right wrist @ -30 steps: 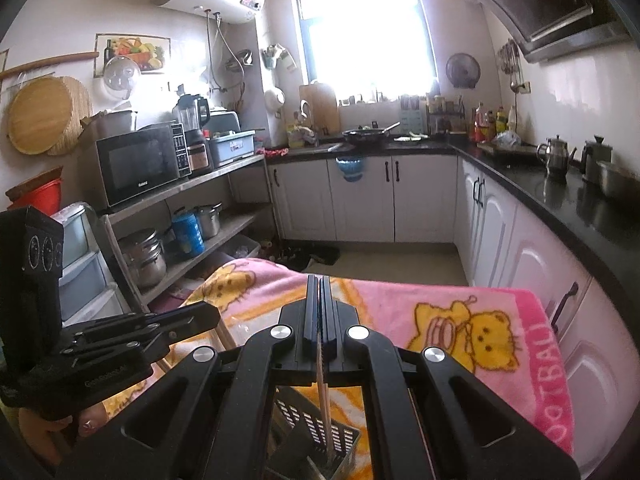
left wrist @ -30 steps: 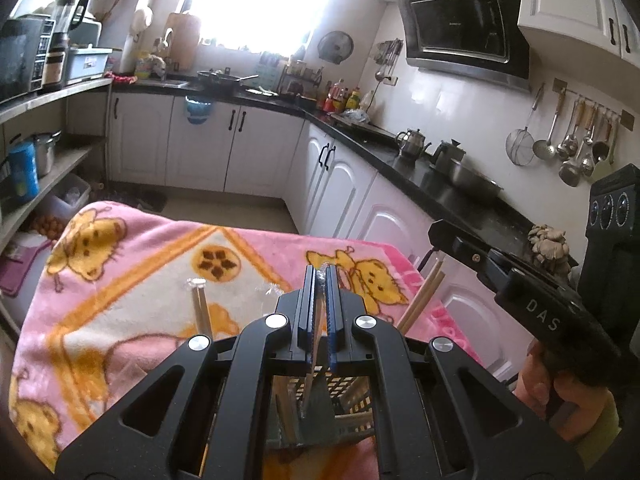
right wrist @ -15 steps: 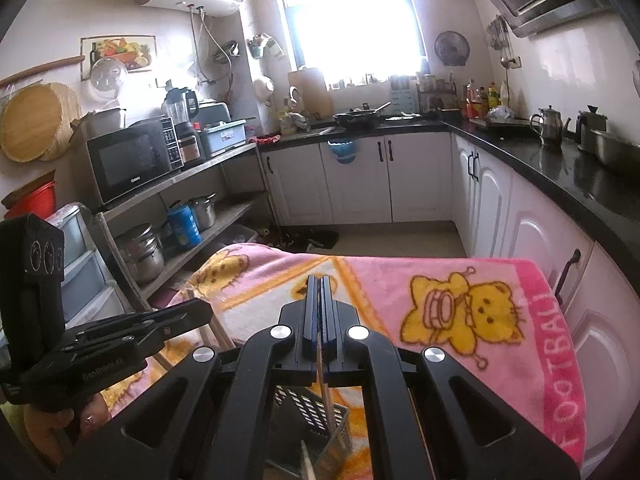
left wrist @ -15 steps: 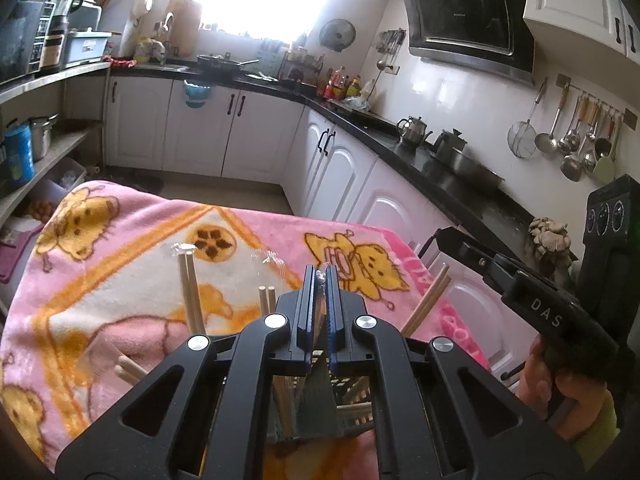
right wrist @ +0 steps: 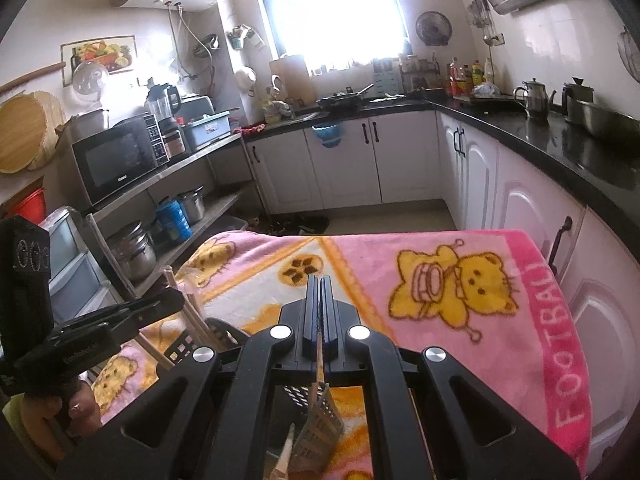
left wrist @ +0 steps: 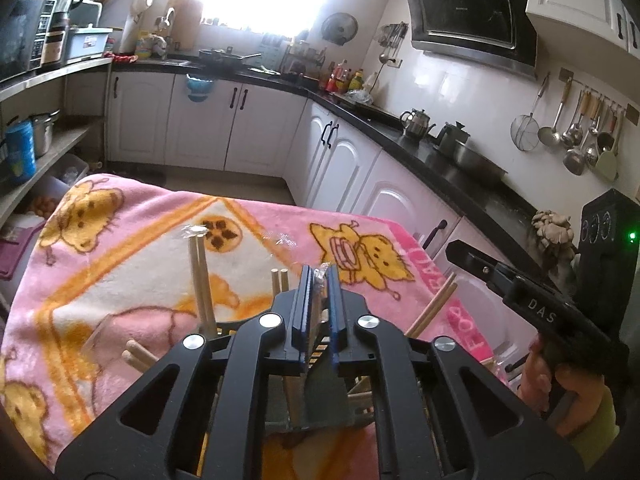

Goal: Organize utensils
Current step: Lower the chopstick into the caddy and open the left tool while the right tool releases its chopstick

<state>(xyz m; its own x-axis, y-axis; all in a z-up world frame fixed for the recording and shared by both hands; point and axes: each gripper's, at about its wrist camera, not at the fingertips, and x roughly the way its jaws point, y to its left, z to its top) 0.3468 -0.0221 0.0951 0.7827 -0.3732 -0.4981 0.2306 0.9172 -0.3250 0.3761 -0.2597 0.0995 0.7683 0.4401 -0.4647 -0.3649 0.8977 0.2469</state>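
Right under the left gripper (left wrist: 319,280), its blue fingers (left wrist: 301,300) are easing apart, with a wrapped chopstick (left wrist: 319,278) standing in the narrow gap between them; whether the pads press on it I cannot tell. Just below and beyond those fingers sits the dark slotted utensil holder (left wrist: 320,404), with wooden chopsticks (left wrist: 200,276) poking up from it to the left of the fingers, another pair (left wrist: 280,278) just beside them, and more leaning out to the right (left wrist: 434,306). Over in the right wrist view, the right gripper (right wrist: 321,288) is clenched on a single thin chopstick (right wrist: 319,360), which runs down between its fingers toward the holder's perforated wall (right wrist: 320,424) directly beneath. To the left of the right fingers, the left gripper's black body reaches in, held by a hand (right wrist: 78,408). Everything rests on the bench, covered by a pink cartoon-cat blanket (right wrist: 440,276) that spreads out ahead of both sets of fingers. Farther off, white cabinets (right wrist: 404,160) and a black countertop (right wrist: 532,128) run along the wall, with a bright window (right wrist: 332,12) at the back.
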